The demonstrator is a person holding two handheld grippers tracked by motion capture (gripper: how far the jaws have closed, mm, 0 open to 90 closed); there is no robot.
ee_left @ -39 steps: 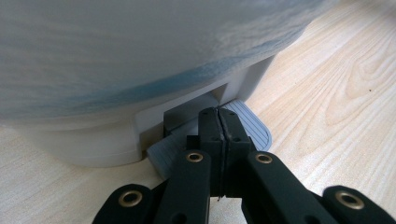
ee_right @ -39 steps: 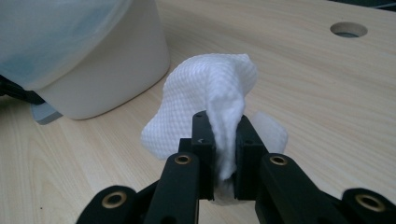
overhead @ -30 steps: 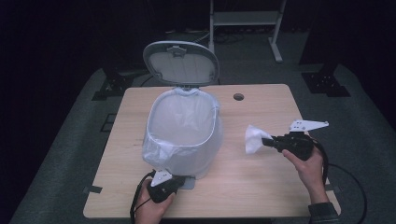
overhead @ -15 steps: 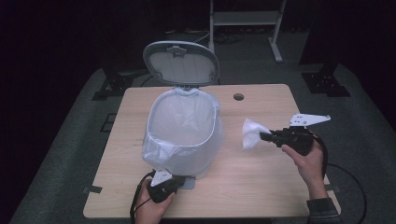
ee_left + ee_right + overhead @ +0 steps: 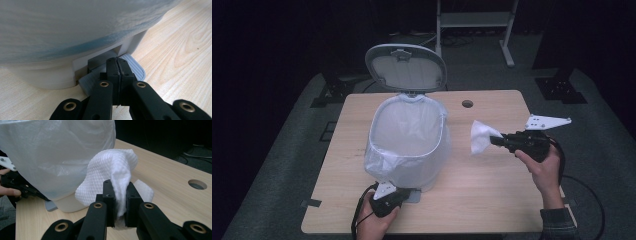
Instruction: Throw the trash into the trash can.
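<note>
Now the right gripper, at three o'clock on the table in the high view, has its jaws clamped on a white cloth, which hangs clear of the wood and just beside the bin without touching it. Seen from the right gripper view, the cloth bulges out above the pads and folds down between them. At six o'clock the left gripper lies low against the bin's base; its jaws are fully together with nothing between them, their tips resting on the grey pedal. At twelve o'clock the lid stands up, and a clear liner drapes over the rim.
</note>
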